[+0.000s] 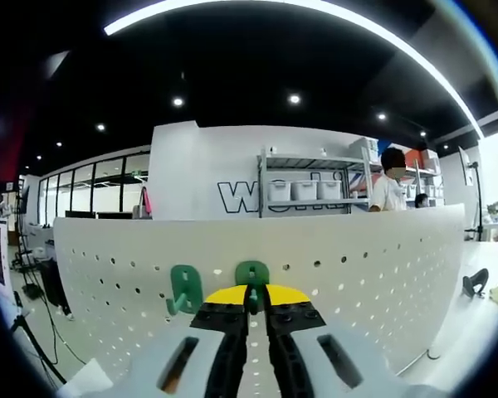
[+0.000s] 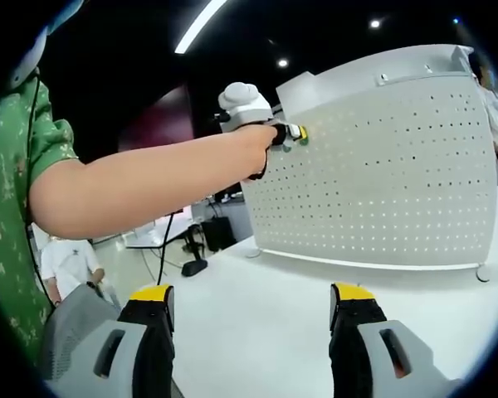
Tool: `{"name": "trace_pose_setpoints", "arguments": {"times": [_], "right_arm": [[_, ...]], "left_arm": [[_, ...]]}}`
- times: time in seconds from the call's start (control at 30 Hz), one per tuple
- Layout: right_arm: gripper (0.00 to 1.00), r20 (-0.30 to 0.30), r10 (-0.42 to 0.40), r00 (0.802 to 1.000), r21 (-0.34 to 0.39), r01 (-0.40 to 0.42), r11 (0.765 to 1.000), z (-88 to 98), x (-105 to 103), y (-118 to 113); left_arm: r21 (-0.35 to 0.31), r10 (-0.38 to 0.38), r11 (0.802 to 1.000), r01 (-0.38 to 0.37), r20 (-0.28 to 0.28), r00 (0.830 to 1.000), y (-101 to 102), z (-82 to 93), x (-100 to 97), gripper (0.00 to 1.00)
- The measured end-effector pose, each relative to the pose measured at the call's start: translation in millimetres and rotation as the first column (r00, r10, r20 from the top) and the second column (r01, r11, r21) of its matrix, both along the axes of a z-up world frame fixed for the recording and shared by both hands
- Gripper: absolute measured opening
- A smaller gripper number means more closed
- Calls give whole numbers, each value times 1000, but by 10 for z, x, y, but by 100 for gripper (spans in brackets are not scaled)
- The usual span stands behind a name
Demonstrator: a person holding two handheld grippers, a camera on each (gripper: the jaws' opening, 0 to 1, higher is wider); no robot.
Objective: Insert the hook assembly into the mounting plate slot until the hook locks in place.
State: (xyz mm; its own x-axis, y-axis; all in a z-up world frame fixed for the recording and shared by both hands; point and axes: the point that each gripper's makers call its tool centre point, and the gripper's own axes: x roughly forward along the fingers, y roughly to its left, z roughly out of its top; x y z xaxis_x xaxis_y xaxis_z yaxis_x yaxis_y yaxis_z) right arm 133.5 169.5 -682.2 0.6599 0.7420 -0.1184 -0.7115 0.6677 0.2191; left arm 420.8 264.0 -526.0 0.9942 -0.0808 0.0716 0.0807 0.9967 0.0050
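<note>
Left gripper view: the left gripper (image 1: 251,311) grasps a green hook (image 1: 251,278) at the pegboard (image 1: 357,274); it looks light, stiff plastic, best held at its base. The right gripper (image 2: 251,319) is released.

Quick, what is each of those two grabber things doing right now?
Left gripper: shut on the green hook at the white pegboard.
Right gripper: open, holding nothing, above the white table.

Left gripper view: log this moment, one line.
left gripper shut on green hook at pegboard | second hook mounted | right gripper open
</note>
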Motion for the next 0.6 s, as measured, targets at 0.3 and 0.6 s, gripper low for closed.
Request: {"name": "trace_pose_setpoints", "arguments": {"times": [0.3,0.6], "right_arm": [[78,1,-2,1000,1,2,1000,1,-1,-6],[78,0,2,1000,0,-2,1000,-1,-5,7]], "left_arm": [[6,5,1000,-5,-8,1000,29,-21,11,4],[5,10,1000,-10,-5,1000,36,-23,-11,4]]}}
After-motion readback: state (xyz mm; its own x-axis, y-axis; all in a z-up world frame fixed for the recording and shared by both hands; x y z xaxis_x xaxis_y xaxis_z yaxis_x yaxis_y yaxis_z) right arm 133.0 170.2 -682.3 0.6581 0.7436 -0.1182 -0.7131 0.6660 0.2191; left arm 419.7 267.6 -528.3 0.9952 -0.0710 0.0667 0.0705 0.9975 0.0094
